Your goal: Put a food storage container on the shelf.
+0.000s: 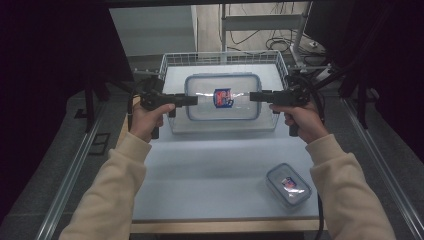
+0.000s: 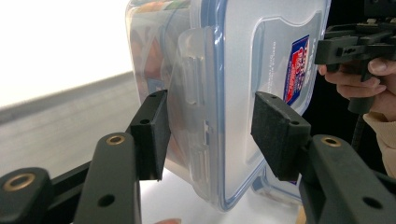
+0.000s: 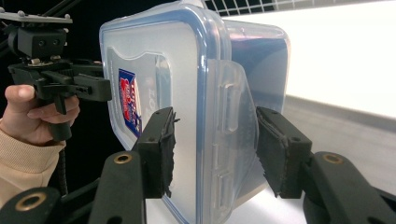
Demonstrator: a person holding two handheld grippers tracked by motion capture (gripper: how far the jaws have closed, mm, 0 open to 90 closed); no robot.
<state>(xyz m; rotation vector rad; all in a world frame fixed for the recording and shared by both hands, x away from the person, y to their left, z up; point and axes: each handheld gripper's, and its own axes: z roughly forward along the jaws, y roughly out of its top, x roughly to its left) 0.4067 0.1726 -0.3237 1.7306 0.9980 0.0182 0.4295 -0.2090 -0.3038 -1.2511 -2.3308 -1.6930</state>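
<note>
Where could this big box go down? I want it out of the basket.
The bare table between wire basket and near edge is free, bordered by the sleeves. The small container crowds the near right corner. Large container hangs between left gripper and right gripper.

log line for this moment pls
left tongs: gripping big box | right tongs: gripping it | box: over wire basket | small box: on table
</note>
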